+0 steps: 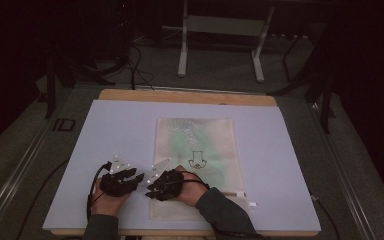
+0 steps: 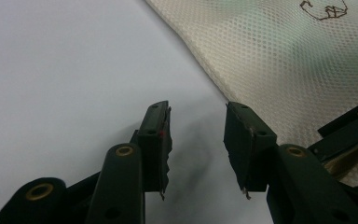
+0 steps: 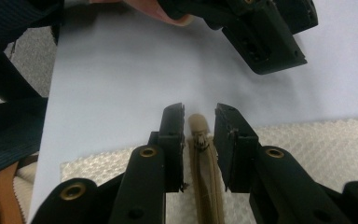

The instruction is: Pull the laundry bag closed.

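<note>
A cream mesh bag (image 1: 200, 145) with a green item inside and a small black drawing lies flat on the pale mat (image 1: 110, 130). My right gripper (image 1: 151, 192) reaches to the bag's left edge near its lower end. In the right gripper view its jaws (image 3: 199, 123) stand narrowly either side of the beige zipper end tab (image 3: 199, 127), with slim gaps still showing, so it is open. My left gripper (image 1: 135, 177) rests just left of the bag, open (image 2: 198, 121) over bare mat, with the mesh bag (image 2: 284, 60) close beside its right fingertip.
The mat lies on a wooden table (image 1: 187, 96). A small white tag (image 1: 252, 203) lies on the mat by the bag's lower right corner. Behind the table stands a metal frame (image 1: 220, 25), with cables on the dark floor. A dark sleeve (image 3: 9, 126) is at the left.
</note>
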`<state>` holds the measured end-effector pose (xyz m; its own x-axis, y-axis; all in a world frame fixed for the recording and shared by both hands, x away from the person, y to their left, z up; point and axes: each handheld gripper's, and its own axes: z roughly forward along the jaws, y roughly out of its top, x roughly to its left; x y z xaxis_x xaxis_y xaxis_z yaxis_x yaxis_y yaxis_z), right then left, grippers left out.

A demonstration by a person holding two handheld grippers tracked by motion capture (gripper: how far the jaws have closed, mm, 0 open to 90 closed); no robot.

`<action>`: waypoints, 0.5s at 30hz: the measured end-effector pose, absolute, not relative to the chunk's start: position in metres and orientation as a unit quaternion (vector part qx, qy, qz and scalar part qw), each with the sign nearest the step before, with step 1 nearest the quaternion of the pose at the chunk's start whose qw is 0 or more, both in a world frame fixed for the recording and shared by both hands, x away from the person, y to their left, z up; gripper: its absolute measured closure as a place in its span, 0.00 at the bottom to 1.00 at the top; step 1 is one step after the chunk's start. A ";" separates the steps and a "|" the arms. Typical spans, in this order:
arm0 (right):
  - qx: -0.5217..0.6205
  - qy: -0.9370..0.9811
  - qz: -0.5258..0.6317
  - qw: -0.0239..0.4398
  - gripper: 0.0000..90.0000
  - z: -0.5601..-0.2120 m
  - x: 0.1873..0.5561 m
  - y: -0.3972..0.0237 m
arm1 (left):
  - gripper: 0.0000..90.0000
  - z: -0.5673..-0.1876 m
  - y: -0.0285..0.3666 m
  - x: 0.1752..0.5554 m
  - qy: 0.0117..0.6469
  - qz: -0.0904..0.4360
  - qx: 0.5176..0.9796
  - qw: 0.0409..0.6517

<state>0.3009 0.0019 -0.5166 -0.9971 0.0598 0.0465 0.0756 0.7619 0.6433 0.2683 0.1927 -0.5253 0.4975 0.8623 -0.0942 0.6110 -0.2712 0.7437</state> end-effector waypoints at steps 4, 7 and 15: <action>-0.032 -0.941 -0.337 0.006 0.82 -0.517 0.300 0.008 | 0.67 -0.525 0.193 0.268 0.473 0.167 0.779 0.376; -0.030 -0.944 -0.329 0.005 0.82 -0.520 0.301 0.013 | 0.67 -0.525 0.193 0.268 0.472 0.168 0.779 0.376; -0.030 -0.948 -0.316 -0.007 0.89 -0.523 0.301 0.019 | 0.67 -0.525 0.192 0.268 0.473 0.168 0.777 0.379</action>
